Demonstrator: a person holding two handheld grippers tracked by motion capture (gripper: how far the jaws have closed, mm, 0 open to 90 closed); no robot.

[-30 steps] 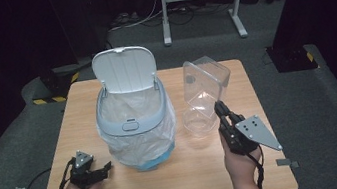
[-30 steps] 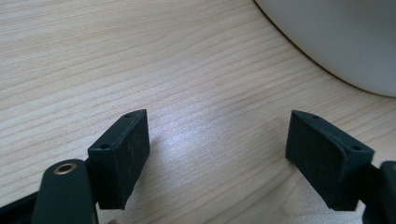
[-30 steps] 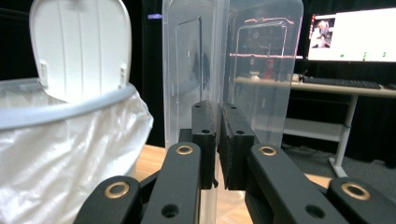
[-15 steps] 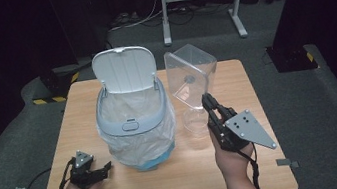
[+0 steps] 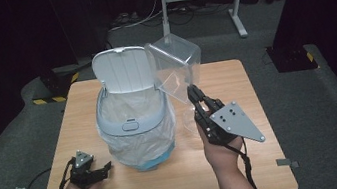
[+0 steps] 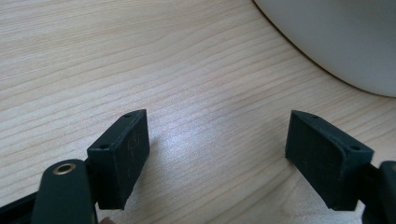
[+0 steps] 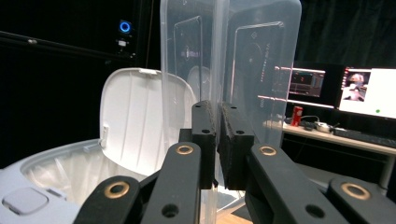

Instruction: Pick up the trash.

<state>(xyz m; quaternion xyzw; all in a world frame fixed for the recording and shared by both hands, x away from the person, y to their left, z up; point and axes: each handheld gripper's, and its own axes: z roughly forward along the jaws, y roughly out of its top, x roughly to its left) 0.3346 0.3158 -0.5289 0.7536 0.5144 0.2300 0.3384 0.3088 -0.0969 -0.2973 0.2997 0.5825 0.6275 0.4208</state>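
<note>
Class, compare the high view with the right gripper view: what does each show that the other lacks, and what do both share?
High view alone: the left gripper, open on the wooden table, and the person's forearms. Right gripper view alone: lit monitors on a desk behind. Both: the right gripper shut on the wall of the clear plastic container, held tilted beside the lined bin with its lid raised.

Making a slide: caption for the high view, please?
Right claw lifts a clear box beside the open, lined bin; left claw rests open.
</note>
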